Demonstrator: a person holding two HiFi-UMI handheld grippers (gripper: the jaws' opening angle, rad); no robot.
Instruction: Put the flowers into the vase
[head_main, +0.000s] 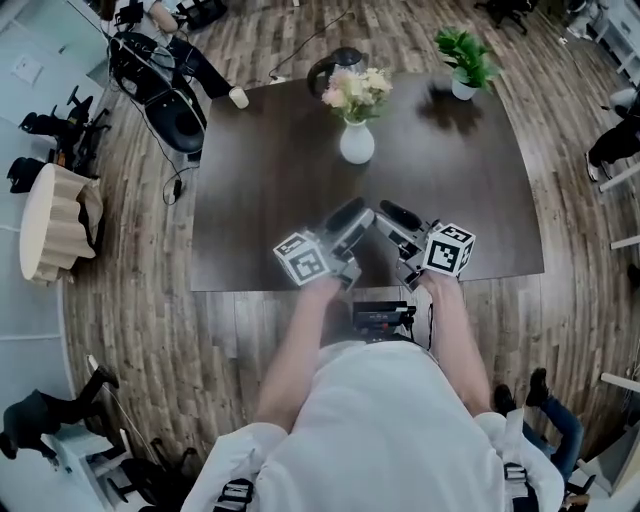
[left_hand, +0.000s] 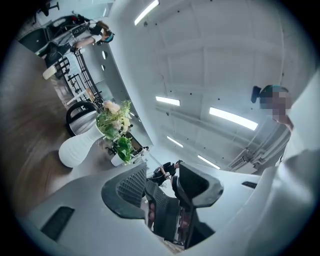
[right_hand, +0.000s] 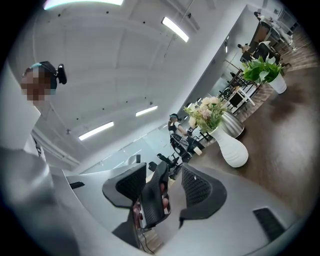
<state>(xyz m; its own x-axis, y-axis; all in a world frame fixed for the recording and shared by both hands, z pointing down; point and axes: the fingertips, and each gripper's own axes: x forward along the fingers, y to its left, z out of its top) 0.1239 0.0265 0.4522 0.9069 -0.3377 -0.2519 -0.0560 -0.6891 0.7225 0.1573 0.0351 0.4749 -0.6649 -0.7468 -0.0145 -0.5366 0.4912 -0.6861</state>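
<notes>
Near the front edge of the dark brown wooden table (head_main: 260, 180), as the head view has it, the left gripper (head_main: 352, 222) and the right gripper (head_main: 392, 222) are held low and close to the person's body. Their tips turn in toward each other and meet, well apart from the white bulb-shaped ceramic vase (head_main: 357, 142) at the far middle of the tabletop. The bunch of pale pink and cream flowers (head_main: 358, 92) already stands upright in that vase, so the task looks finished and the tools seem parked rather than reaching. A small green potted plant (head_main: 465, 62) sits toward the far right corner. Along the left gripper view, the left gripper (left_hand: 165, 182) has its jaws spread wide and grips nothing. One ribbed black jaw of the other tool pokes into the gap, and contact with a pad cannot be judged. The vase (left_hand: 75, 150) lies off to one side, out of its line. Along the right gripper view, the right gripper (right_hand: 165, 182) is likewise wide and empty-handed, with the left tool's jaw between its own. The vase (right_hand: 232, 147) and flowers (right_hand: 206, 112) stand apart beyond.
</notes>
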